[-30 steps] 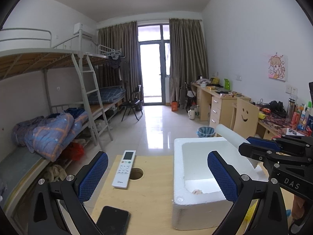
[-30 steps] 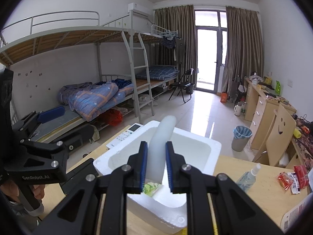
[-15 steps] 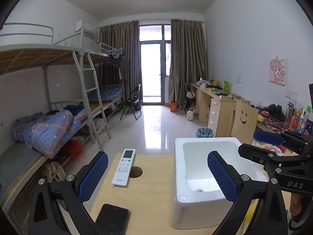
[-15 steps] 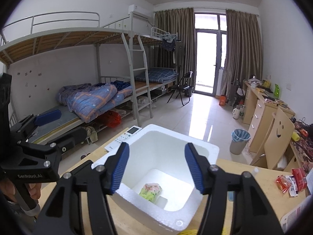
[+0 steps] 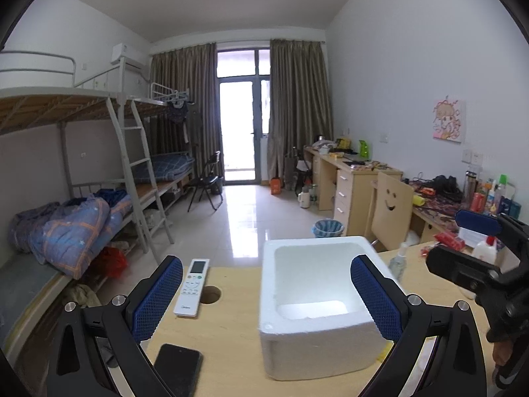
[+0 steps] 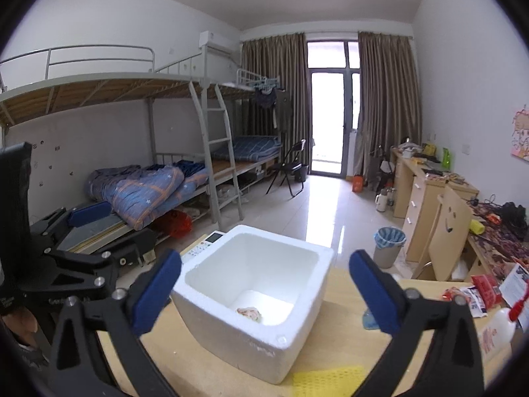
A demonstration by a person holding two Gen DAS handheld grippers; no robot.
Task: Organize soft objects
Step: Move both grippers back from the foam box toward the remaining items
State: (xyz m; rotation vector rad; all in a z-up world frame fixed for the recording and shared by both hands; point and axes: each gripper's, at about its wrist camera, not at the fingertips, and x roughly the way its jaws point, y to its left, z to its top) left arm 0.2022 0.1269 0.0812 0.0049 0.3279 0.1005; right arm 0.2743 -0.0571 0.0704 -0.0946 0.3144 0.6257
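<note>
Looking along the left gripper [image 5: 266, 294], its blue-padded fingers [image 5: 155, 297] stand wide apart with nothing between them, above a wooden table [image 5: 228, 340]. A white foam box [image 5: 314, 340] sits on the table toward the right; its floor shows bare from this angle. To its left lie a white remote control [image 5: 192, 287] beside a round hole [image 5: 210, 294] in the tabletop, and nearer, a black phone [image 5: 178, 370]. The right gripper's body shows at the right edge. From the right wrist view, the right gripper [image 6: 264, 292] has just been opening: its fingers [image 6: 375, 294] are spread fully, empty, framing the foam box [image 6: 264, 344]. A small crumpled soft item [image 6: 249, 312], pale green and pink, lies on the box floor, near side. A yellow mesh pad [image 6: 327, 380] lies on the table just in front of the box.
</note>
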